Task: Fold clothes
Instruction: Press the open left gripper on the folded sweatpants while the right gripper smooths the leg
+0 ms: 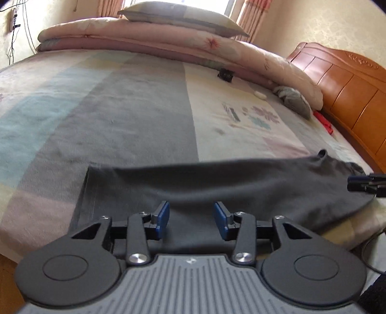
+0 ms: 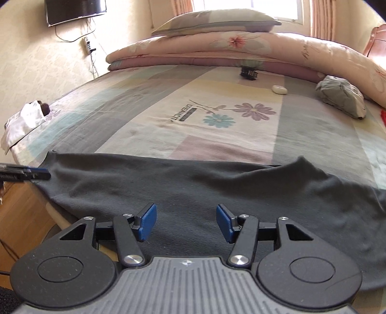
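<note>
A dark grey garment [image 1: 217,183] lies spread flat along the near edge of the bed, and it fills the lower part of the right wrist view too [image 2: 193,190]. My left gripper [image 1: 191,218] hovers over its near side, open, nothing between the blue pads. My right gripper [image 2: 185,221] is also open above the cloth, empty. Each gripper's tip shows in the other's view: the right gripper [image 1: 361,184] at the garment's right end, the left gripper [image 2: 36,174] at its left end.
The bed [image 2: 217,135] has a patchwork sheet with flower prints. Folded quilts and a pillow [image 2: 217,20] lie at the far side. A grey bundle [image 2: 342,96], a small white item [image 2: 279,89] and a black clip [image 2: 248,72] lie on the sheet. A wooden headboard [image 1: 342,82] stands right.
</note>
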`<state>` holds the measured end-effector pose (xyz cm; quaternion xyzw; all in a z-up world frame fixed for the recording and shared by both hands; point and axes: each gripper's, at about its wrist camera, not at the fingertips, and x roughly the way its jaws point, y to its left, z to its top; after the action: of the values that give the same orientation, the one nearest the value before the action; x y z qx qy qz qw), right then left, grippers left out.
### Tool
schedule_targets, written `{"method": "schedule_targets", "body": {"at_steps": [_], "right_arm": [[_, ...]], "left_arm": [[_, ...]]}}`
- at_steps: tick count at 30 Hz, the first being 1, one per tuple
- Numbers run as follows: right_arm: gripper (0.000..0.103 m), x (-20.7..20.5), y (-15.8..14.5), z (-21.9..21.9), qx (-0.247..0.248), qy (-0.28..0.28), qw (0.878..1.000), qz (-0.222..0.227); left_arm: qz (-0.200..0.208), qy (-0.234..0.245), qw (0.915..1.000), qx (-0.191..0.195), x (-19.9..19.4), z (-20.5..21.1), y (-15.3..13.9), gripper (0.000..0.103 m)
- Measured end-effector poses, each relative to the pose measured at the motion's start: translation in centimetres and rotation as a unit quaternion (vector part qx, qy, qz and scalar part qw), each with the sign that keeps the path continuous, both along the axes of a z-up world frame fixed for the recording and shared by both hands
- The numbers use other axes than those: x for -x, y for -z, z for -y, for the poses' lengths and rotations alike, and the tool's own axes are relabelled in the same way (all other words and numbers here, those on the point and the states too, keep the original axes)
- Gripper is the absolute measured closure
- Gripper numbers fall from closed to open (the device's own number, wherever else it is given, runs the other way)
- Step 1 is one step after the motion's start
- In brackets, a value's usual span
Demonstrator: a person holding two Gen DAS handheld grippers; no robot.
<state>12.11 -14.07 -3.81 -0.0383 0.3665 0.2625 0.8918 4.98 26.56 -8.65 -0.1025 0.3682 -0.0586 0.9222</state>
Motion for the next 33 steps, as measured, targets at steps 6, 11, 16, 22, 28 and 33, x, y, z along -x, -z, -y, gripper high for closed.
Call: {"method": "schedule_targets", "body": {"at_steps": [6, 11, 16, 22, 28, 33], "right_arm": [[0.042, 0.3, -0.2, 0.1, 0.001, -0.001, 1.000, -0.002], [0.042, 0.4, 0.3, -0.9, 0.001, -0.021, 1.000, -0.015], [0.042, 0.5, 0.9, -2.3, 0.001, -0.047, 0.998, -0.029], [0.042, 0.6, 1.7, -4.4, 0.004, -0.079, 0.996, -0.041], [0.043, 1.3, 2.3, -8.9, 0.036, -0.129, 0.991, -0.011], [0.081, 3.1, 1.9, -11.0, 0.057, -0.210, 0.976, 0.031]], "left_arm": [[-0.021, -0.122, 0.9901, -0.066, 0.6, -3.6, 0.0, 0.071], [0.017, -0.096, 0.9944, -0.039, 1.6, -3.9, -1.8, 0.064], [0.025, -0.002, 0.9988, -0.041, 0.9, 0.3, -1.0, 0.059], [-0.009, 0.009, 0.9934, -0.114, 0.1, 2.6, 0.8, 0.056], [0.029, 0.046, 0.9953, -0.081, -0.2, 4.6, -1.8, 0.053], [0.033, 0.088, 0.9932, -0.068, -1.7, 7.5, -1.6, 0.050]]}}
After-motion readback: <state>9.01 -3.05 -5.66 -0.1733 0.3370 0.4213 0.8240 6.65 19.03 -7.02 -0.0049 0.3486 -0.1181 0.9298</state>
